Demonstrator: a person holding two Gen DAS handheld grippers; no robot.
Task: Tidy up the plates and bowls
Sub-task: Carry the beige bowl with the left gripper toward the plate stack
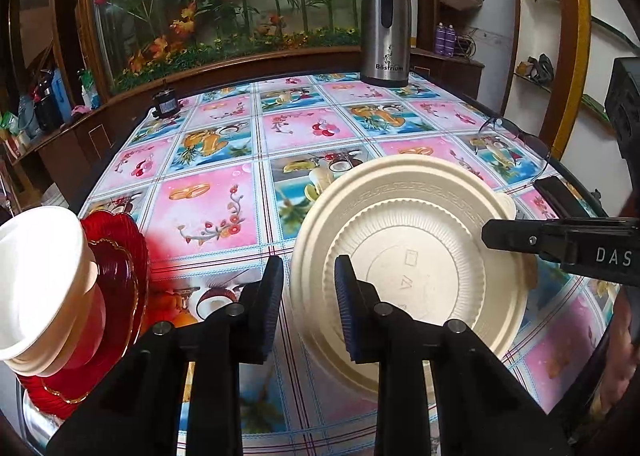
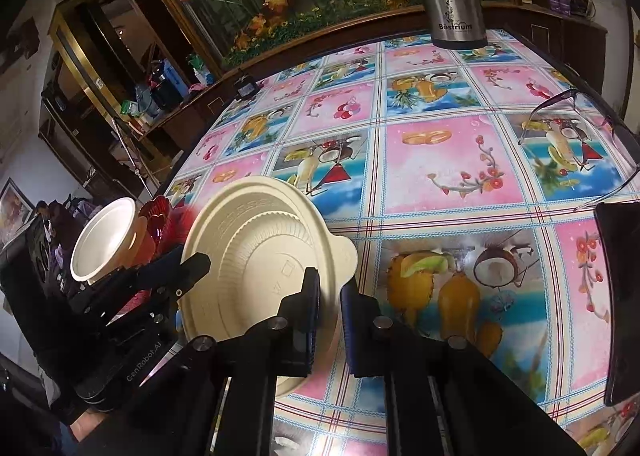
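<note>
A cream ribbed plate (image 1: 408,252) is held tilted above the table, between the two grippers. My left gripper (image 1: 310,304) has its jaws on either side of the plate's left rim. My right gripper (image 2: 330,320) is shut on the plate (image 2: 256,260) at its right rim. The right gripper's finger (image 1: 560,244) reaches in from the right in the left wrist view. A stack of white bowls (image 1: 40,280) stands tilted in front of red glass plates (image 1: 120,288) at the left. It also shows in the right wrist view (image 2: 104,240).
A steel thermos (image 1: 385,26) stands at the table's far edge. Clear glasses (image 1: 516,140) lie at the right, with a dark flat object (image 2: 620,296) near them. A small black item (image 1: 165,102) sits at the far left. The table has a fruit-print cloth (image 1: 208,212).
</note>
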